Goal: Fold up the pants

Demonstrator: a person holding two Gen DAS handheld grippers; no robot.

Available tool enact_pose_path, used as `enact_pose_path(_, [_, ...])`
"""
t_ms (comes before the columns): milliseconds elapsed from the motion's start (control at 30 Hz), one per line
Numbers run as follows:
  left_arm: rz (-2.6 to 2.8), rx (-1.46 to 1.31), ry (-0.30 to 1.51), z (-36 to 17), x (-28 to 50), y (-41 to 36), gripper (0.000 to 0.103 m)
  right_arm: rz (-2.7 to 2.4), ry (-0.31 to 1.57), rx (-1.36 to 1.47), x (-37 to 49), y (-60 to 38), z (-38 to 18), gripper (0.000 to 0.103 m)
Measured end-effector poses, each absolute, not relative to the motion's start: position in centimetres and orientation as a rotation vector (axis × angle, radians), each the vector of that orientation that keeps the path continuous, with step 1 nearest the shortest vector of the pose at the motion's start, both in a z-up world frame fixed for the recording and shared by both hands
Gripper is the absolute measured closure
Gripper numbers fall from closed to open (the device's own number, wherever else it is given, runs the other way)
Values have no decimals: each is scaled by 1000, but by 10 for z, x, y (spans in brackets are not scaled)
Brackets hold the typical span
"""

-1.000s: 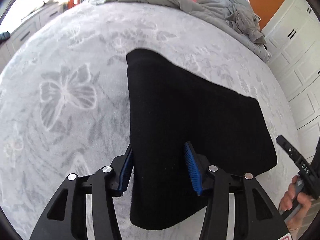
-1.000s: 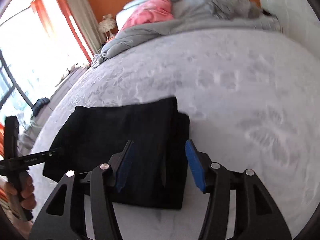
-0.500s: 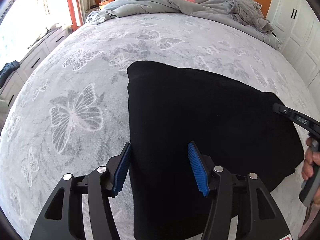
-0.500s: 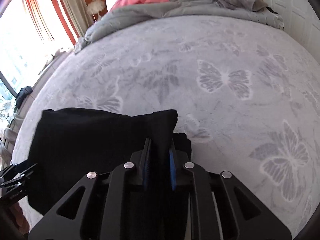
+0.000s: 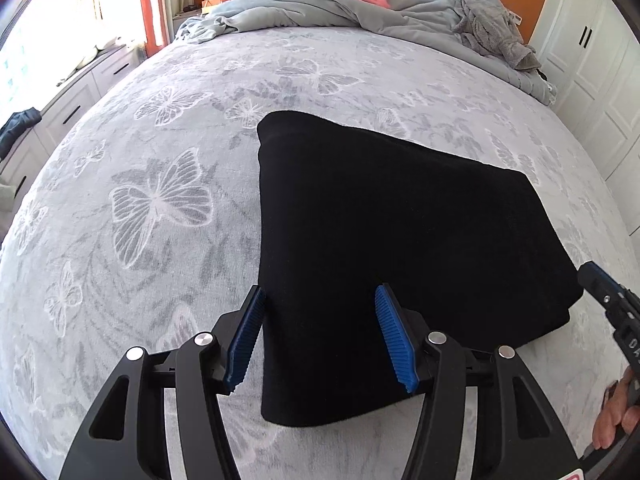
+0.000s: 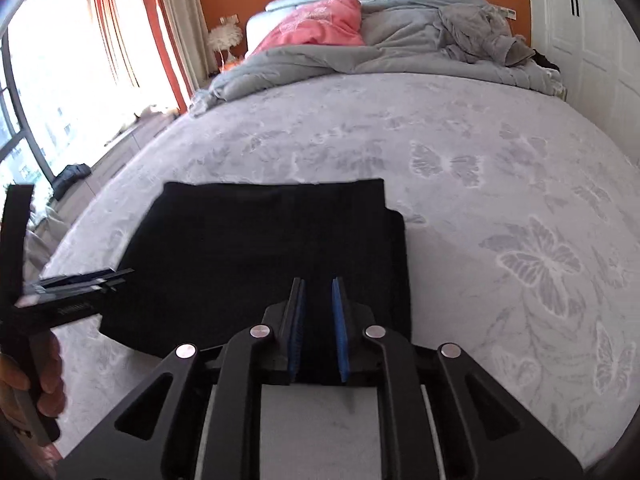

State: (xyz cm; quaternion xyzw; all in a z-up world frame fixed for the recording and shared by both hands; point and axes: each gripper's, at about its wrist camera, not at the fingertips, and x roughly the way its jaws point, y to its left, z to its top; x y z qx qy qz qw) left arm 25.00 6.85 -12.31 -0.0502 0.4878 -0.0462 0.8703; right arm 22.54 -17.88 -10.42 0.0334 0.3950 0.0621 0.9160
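Left gripper [image 5: 320,334] is spread wide, its blue ribbed pads either side of the near left edge of the folded black fabric pants [image 5: 384,248], clamping nothing. Right gripper [image 6: 319,322] is down to a narrow gap over the pants' [image 6: 264,256] near edge; can't tell if it's touching. The pants lie flat mid-frame on the grey butterfly-print bedspread [image 5: 160,200], long axis running left-right in the right view.

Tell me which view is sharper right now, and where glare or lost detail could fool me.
Left wrist view: sharp, window blown out, pants a flat black with folds barely readable. Right wrist view: slightly soft, window glaring white, pants equally featureless; fisheye bends the bed in both.
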Motion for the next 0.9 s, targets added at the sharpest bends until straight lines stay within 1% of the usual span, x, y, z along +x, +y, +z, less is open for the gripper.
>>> enact_pose_path(33, [-109,-121,1028,-123,247,70,46,99,842,60,227,-183,-113,89])
enact_pose_path(67, [-133,-155,1037,-124,243,72,42,79,878,92,229,-192,-122,89])
enact_pose_path(100, [-175,-209,1047,-125,240,78,28,93,885,154,227,-200,-124,82])
enact_pose_path(133, [-224,-288,1049,-128,237,86,16,119,879,215,227,-207,-124,73])
enact_pose_path(167, [-258,-376,1045,-134,235,95,16,146,872,270,228,-213,-125,51])
enact_pose_path(200, [-264,-445,1054,-141,236,103,16,151,873,284,230,-213,-125,32])
enact_pose_path(233, [-254,-519,1085,-153,239,111,16,133,885,269,234,-211,-126,30])
enact_pose_path(300, [-254,-670,1144,-180,249,126,16,115,908,233,244,-205,-130,30])
enact_pose_path(333, [-255,-723,1144,-188,251,131,18,110,922,230,249,-204,-135,30])
enact_pose_path(367, [-264,-740,1112,-188,251,133,18,121,942,242,253,-203,-142,36])
enact_pose_path(400, [-274,-713,1093,-184,253,130,32,127,966,270,257,-205,-151,51])
enact_pose_path(433, [-292,-669,1099,-180,256,125,66,135,983,310,259,-207,-158,57])
enact_pose_path(467, [-306,-634,1113,-177,260,119,70,151,977,352,259,-210,-157,74])
enact_pose_path(500, [-308,-615,1110,-171,262,116,78,171,963,384,255,-213,-148,78])
enact_pose_path(533, [-324,-589,1092,-160,262,114,82,192,939,406,249,-214,-138,78])
enact_pose_path(600, [-349,-538,1030,-137,258,113,83,231,872,393,233,-211,-114,79])
enact_pose_path(633, [-349,-534,1012,-133,257,115,83,235,853,380,227,-210,-111,78])
enact_pose_path(667, [-343,-520,1017,-136,257,114,83,234,847,369,224,-210,-115,74])
enact_pose_path(700, [-331,-493,1038,-144,261,110,80,223,868,349,227,-211,-129,68])
enact_pose_path(733, [-306,-473,1082,-159,265,106,76,200,927,324,233,-212,-150,63])
enact_pose_path(767, [-288,-472,1125,-172,267,105,72,174,945,340,235,-218,-160,59])
enact_pose_path(800, [-293,-494,1118,-173,265,108,70,187,919,446,228,-230,-159,61])
enact_pose_path(833, [-293,-503,1100,-166,259,112,70,186,897,501,221,-238,-149,65])
enact_pose_path(900, [-263,-481,1056,-143,249,117,71,173,803,461,204,-240,-118,84])
